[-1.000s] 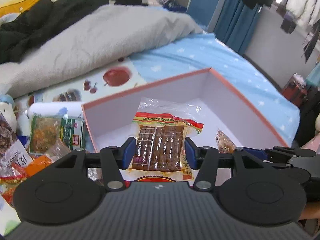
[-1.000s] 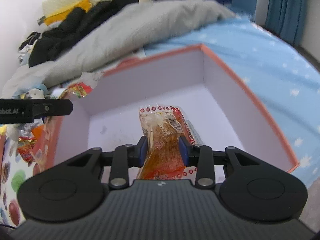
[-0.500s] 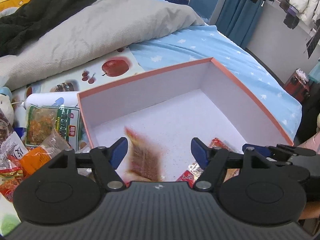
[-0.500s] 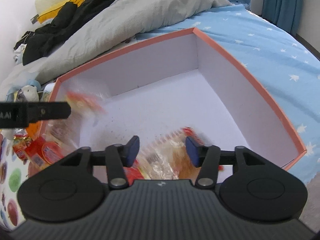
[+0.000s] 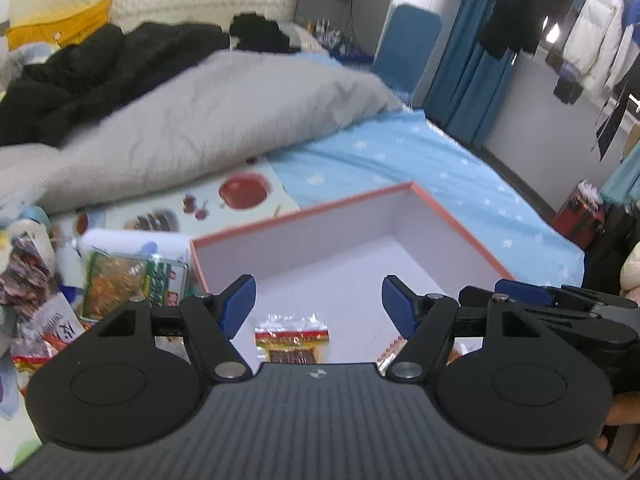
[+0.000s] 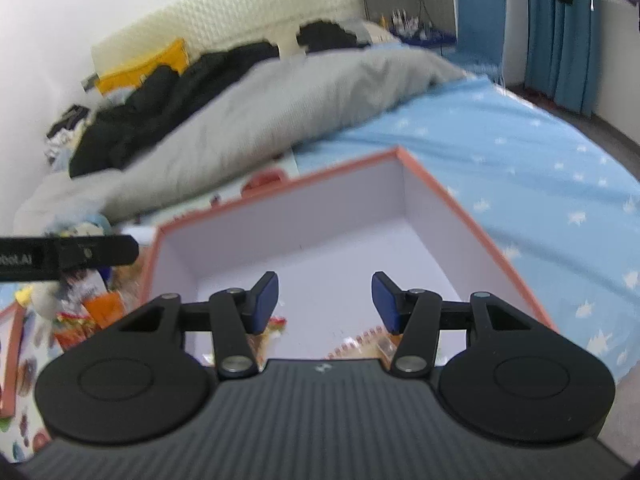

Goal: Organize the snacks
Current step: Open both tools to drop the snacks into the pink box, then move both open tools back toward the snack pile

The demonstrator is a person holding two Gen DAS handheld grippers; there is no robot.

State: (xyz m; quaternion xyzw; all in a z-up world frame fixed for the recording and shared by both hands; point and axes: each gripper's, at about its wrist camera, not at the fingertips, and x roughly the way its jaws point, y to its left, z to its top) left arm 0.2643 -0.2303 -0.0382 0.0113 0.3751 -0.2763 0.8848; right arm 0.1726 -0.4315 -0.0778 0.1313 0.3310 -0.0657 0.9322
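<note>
Both drops done, so we're backing off now. A sec ago we were pinching a brown jerky pack in the left hand-held gripper [image 5: 319, 303] and an orange snack pack in the right hand-held gripper [image 6: 325, 301]. Both sets of jaws have just been opening, w/ nothing between the pads now, left spread wider than right.

The jerky pack [image 5: 293, 342] is lying flat on the floor of the pink-rimmed box [image 5: 452, 216], right at 6 o'clock under our left cam. The orange snack pack [image 6: 366, 346] is sitting in the box too, at about 5 o'clock in the right view, half hidden by the gripper body.

So that's two snacks sorted imo. Plenty more is still waiting outside the box: a green noodle-ish pack [image 5: 132, 284] and other wrappers at 9 o'clock on the bed. Prob going for those next, tbd.
</note>
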